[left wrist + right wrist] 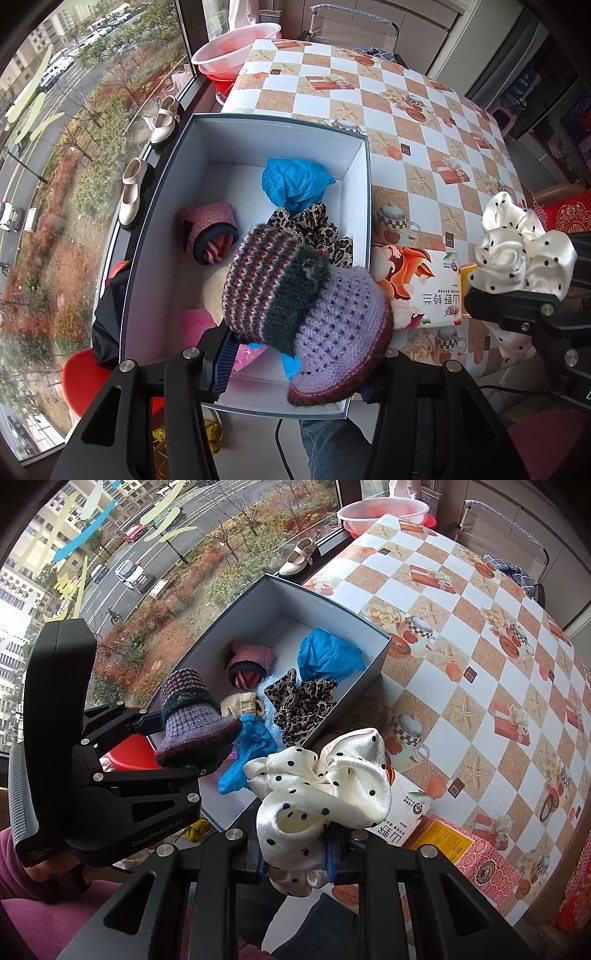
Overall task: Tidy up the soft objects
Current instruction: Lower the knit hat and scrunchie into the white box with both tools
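The purple-and-striped knitted bootie with the dark fuzzy cuff (295, 291) sits between the fingers of your left gripper (299, 365), which are pinching its sole end. It hangs directly over the near end of the open grey cardboard box with the white lining (362, 173), so the box interior lies straight below the fingers. The bootie's long axis runs from the sole at the fingers up and away to the striped leg, tilted toward the far left of the box.

Your right gripper (295, 860) has its fingers pressed together on the cream satin scrunchie with black dots (321, 786). It is held above the near right corner of the box, partly outside the wall, over the printed carton (424, 291) on the worktop (424, 122). The left hand is therefore the nearer of the 2 to a clear drop.

Already inside the box lie a pink knitted bootie (210, 232), a crumpled blue plastic piece (295, 181) and a leopard-print scrunchie (314, 229).

The held bootie hides most of the near box floor; a beige item, a pink item and more blue plastic show only as edges there. The left gripper's right finger pad is covered by the sole, and the scrunchie hides where the right fingers meet.
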Tool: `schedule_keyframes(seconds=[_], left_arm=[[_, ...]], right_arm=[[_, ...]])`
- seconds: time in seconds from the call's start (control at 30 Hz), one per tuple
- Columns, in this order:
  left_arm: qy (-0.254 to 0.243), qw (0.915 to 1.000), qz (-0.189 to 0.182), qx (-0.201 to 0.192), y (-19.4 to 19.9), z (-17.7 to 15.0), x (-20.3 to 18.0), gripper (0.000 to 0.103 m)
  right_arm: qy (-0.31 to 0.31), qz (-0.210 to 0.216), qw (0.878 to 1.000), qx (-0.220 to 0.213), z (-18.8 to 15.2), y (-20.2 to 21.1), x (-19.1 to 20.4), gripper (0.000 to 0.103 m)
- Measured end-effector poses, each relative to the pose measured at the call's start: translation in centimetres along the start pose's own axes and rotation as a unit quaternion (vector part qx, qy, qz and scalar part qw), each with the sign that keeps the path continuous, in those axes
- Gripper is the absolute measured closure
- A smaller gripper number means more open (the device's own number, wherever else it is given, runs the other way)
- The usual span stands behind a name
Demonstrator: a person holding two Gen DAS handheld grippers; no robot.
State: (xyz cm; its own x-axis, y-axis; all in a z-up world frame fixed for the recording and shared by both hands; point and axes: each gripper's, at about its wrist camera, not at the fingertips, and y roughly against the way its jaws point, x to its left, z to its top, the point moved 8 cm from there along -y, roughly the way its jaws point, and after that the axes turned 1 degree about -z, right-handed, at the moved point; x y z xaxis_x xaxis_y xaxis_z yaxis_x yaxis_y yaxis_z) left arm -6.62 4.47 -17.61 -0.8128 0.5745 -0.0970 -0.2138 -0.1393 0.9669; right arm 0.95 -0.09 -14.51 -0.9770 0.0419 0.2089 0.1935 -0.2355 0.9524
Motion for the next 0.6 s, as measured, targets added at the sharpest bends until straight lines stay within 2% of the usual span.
schedule_keyframes(seconds=[0.33,0.6], left_arm=[[0.025,0.9997,0.006,0.002,-0.1,-0.2,1.1,0.047],[0.055,0.9980,0.031,0.000,-0.4,0.2,3.7,0.047]], right_arm=[[0.011,0.000,1.000,0.001,0.4,-0.3,0.2,0.080],[0.030,0.003,1.000,-0.002,2.1,-1.1,1.2,0.080]])
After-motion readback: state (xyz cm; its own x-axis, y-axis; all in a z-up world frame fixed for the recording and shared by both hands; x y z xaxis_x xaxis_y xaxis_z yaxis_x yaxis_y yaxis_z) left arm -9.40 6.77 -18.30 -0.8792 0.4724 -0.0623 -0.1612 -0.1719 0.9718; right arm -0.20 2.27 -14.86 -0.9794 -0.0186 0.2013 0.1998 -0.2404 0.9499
